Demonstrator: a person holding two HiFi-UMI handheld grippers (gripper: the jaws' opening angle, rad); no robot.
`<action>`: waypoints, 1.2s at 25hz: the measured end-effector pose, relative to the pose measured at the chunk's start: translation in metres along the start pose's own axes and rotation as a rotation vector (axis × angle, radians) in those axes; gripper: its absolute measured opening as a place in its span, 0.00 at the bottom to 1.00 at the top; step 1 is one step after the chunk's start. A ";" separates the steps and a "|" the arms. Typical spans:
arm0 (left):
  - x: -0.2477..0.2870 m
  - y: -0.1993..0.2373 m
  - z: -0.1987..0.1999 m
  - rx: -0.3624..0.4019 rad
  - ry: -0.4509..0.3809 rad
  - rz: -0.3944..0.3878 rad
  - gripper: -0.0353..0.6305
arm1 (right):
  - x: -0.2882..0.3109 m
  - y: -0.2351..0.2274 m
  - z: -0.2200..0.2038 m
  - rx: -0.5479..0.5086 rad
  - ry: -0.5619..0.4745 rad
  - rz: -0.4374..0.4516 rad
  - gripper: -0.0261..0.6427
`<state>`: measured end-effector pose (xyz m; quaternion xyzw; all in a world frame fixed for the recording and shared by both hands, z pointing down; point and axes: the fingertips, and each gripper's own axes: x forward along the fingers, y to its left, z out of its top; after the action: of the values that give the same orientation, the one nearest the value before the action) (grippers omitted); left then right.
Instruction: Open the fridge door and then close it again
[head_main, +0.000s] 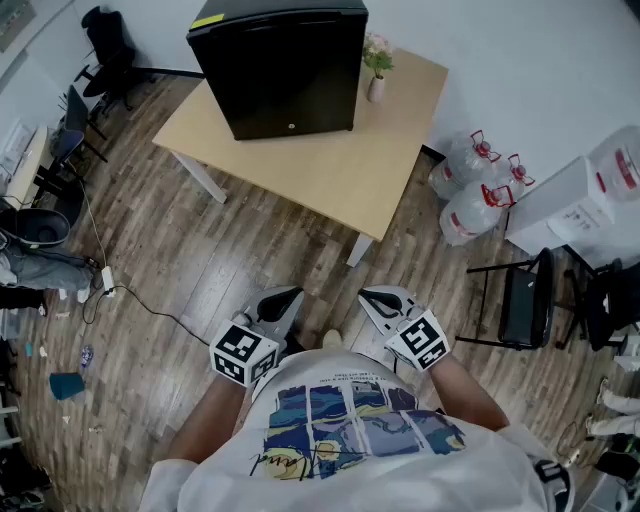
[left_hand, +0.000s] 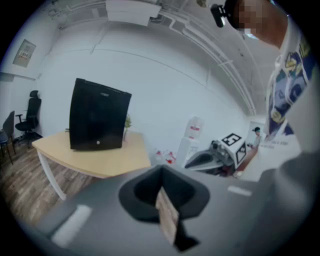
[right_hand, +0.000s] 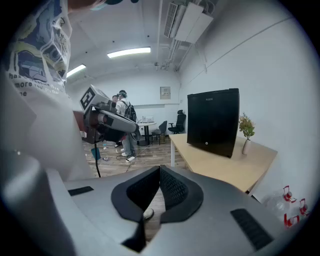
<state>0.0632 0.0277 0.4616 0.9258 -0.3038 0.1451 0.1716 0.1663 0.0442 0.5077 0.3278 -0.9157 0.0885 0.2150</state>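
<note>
Both grippers empty and closed near the person's chest, well apart from the mini fridge.

The black mini fridge (head_main: 285, 70) stood with its door closed at the far side of a light wooden table (head_main: 330, 170), and a small vase of flowers (head_main: 377, 68) was just beside it on the right. The left gripper (head_main: 290, 296) and right gripper (head_main: 372, 296) hung side by side over the wood floor, each with jaws together at the tips and nothing between them. Large water bottles (head_main: 470, 185) lay on the floor right of the table.
</note>
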 end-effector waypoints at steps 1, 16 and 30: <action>0.002 -0.004 0.002 0.005 -0.003 -0.001 0.07 | -0.003 -0.001 0.000 -0.003 -0.006 -0.003 0.06; 0.012 -0.028 0.006 0.060 0.008 0.002 0.07 | -0.024 0.003 -0.006 -0.006 -0.045 -0.007 0.06; 0.002 -0.035 -0.018 0.068 0.120 -0.012 0.07 | -0.007 0.028 -0.025 0.029 -0.046 0.049 0.06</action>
<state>0.0833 0.0608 0.4700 0.9225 -0.2822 0.2097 0.1591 0.1621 0.0772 0.5265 0.3101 -0.9268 0.0995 0.1869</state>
